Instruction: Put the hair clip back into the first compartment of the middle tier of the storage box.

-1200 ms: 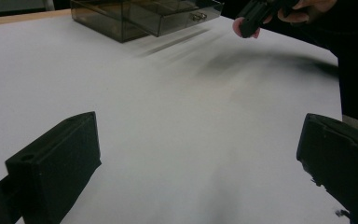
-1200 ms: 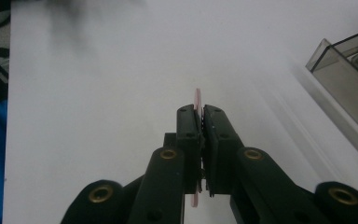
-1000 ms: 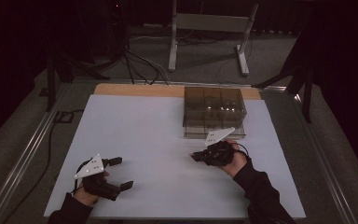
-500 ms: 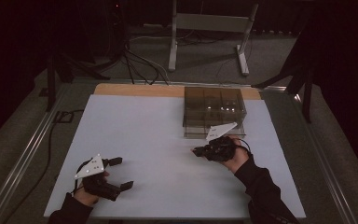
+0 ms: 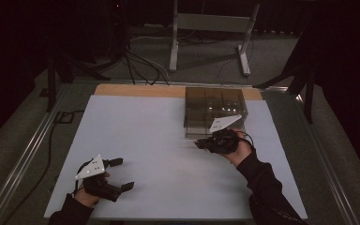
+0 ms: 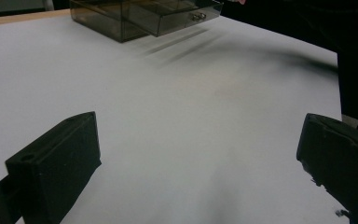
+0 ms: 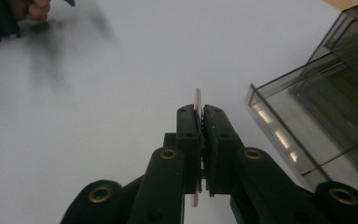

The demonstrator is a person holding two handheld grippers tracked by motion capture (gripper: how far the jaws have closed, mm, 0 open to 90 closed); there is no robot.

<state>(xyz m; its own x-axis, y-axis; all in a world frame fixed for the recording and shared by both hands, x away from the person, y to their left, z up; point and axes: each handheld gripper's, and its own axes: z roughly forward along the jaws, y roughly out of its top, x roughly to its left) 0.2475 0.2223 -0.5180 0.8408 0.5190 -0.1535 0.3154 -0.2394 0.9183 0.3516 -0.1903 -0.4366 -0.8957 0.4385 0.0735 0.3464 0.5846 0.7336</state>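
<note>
The right gripper (image 7: 199, 121) has its jaws pressed together on a thin pink disc (image 7: 197, 99), held edge-on between the pads. In the right gripper view the disc's rim pokes out past the jaw tips toward 12 o'clock, and a sliver of it shows again low in the gap between the jaws. In the high view the right gripper (image 5: 201, 144) hovers just off the front edge of the box (image 5: 214, 104), at the box's 6 o'clock, with its tips pointing toward 9 o'clock across the table (image 5: 154, 136).

The disc looks pale pink, flat and very thin; only its edge shows, so its face and full outline cannot be made out. In the high view it is too small and dark to pick out.

The box is smoky clear plastic with inner dividers, standing at the table's far right, about 1 o'clock from the centre. In the right gripper view it fills the 3 o'clock side, with one tray (image 7: 289, 135) jutting forward, its end cut off by the frame. Its contents cannot be read through the tinted walls.

The left gripper (image 5: 120, 174) rests at the table's 7 o'clock corner, well apart from the box, its jaws spread wide with nothing between them; the left gripper view shows bare white table between the two pads.
</note>
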